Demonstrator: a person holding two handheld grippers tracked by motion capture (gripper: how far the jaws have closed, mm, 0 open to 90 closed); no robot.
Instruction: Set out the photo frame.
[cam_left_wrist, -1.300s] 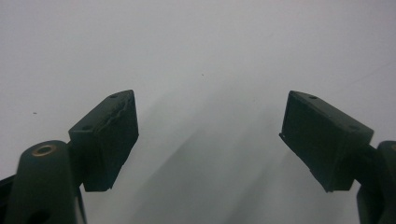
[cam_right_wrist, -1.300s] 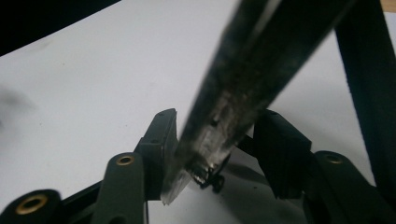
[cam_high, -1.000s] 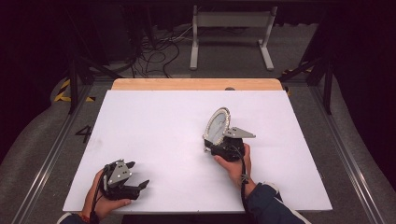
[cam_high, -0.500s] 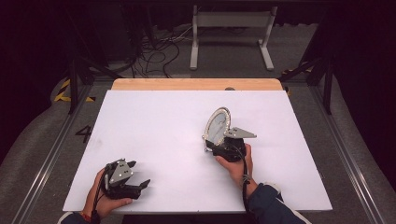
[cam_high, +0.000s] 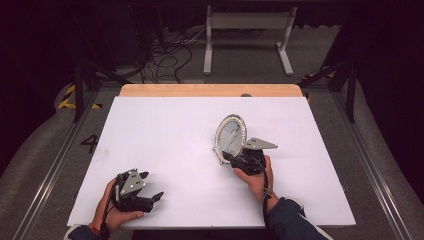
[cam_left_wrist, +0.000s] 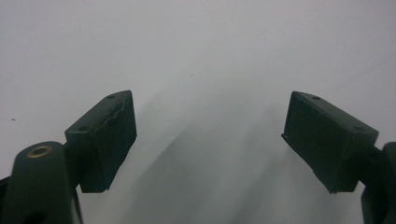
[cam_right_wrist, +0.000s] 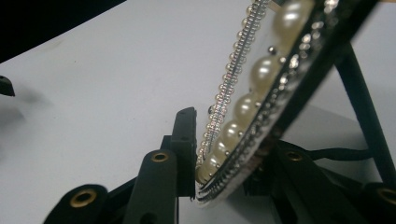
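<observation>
White table (cam_high: 165, 130), oval pearl-rimmed picture frame (cam_high: 230, 136) upright right of the table's centre, right gripper (cam_high: 234, 157) jaws just closing, pinching its lower rim, left gripper (cam_high: 150, 192) near front-left edge, jaws spread, nothing between

The high view looks down on the white table (cam_high: 175, 130); both gripper views sit close above that same surface.
</observation>
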